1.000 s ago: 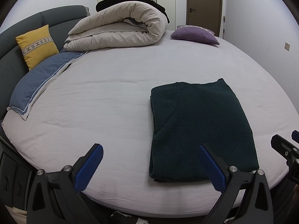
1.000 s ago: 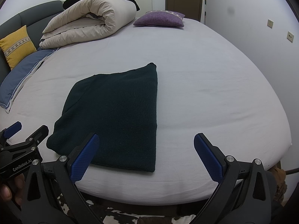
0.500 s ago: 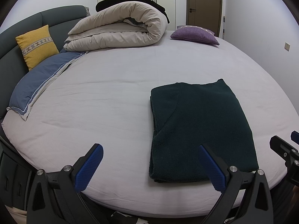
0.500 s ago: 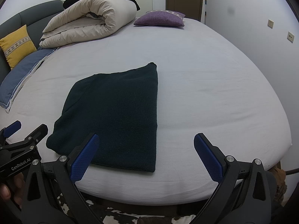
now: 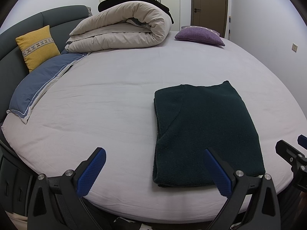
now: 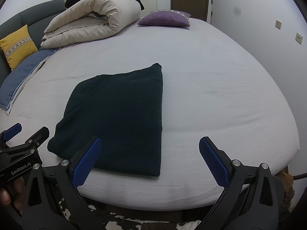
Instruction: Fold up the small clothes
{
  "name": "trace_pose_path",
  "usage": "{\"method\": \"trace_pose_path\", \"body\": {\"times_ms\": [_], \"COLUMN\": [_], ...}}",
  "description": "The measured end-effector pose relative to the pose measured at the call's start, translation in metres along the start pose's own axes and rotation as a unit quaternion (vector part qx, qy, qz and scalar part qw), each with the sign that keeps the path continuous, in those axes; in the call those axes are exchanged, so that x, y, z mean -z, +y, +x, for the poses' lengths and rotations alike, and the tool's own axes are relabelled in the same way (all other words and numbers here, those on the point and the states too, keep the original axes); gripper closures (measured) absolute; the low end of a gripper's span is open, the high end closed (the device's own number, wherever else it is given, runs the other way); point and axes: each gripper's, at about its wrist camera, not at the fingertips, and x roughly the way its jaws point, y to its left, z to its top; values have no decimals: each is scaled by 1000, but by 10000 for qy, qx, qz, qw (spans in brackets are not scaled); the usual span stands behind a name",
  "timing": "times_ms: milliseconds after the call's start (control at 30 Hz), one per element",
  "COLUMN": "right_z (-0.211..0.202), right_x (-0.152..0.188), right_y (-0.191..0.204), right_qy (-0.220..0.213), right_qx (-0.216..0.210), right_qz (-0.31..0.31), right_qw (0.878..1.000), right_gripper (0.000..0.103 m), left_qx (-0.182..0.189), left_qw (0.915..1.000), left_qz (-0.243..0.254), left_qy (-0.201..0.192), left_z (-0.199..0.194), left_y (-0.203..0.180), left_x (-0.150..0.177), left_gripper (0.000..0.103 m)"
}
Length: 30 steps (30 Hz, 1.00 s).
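Both grippers hang at the near edge of the bed, level with one another and pointing across the mattress. The left gripper (image 5: 153, 169) has its blue-padded fingers (image 5: 90, 174) spread wide with nothing between them; its right pad sits in front of the near edge of the garment, whether touching it I cannot tell. The right gripper (image 6: 148, 160) is likewise spread wide and holds nothing, its left pad over the near right portion of the garment and its right pad over bare sheet. A hand (image 6: 9, 197) shows at the lower left of the right wrist view, wrapped around the body of the left tool. The dark green sweater (image 5: 203, 132) lies flat and folded into a neat rectangle on the bed sheet (image 5: 107, 103), close to the near edge, a sleeve seam visible on its upper layer and a thick folded edge toward the grippers. No containers are present. Well behind it, a rolled beige duvet (image 5: 122, 30) rests against the grey headboard (image 5: 63, 15) with a black item on top. A yellow cushion (image 5: 37, 47) leans on the headboard above a blue pillow (image 5: 40, 82), and a purple cushion (image 5: 199, 35) lies at the far edge near a brown door (image 5: 210, 5).
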Motion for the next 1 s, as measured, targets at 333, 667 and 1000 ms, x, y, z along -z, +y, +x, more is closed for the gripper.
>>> {"method": "trace_pose_path", "body": {"times_ms": [333,667,1000], "right_z": [3,4,7], "right_x": [1,2,3], "right_y": [-1,-2,-2], "right_qy": [32,54,77], "right_qx": [-42,-61,-72], "right_qz": [-43,-50,-68], "right_qw": [10000,10000,9999], "right_gripper": [0,0,0], "left_qx": [28,44,11], "left_qw": [10000,10000,10000], "left_qz": [8,9,1], "left_qy": [7,28,-3], "left_z": [0,-1,0], "left_y": [0,-1,2], "left_x": [0,2,3], "left_gripper": [0,0,0]}}
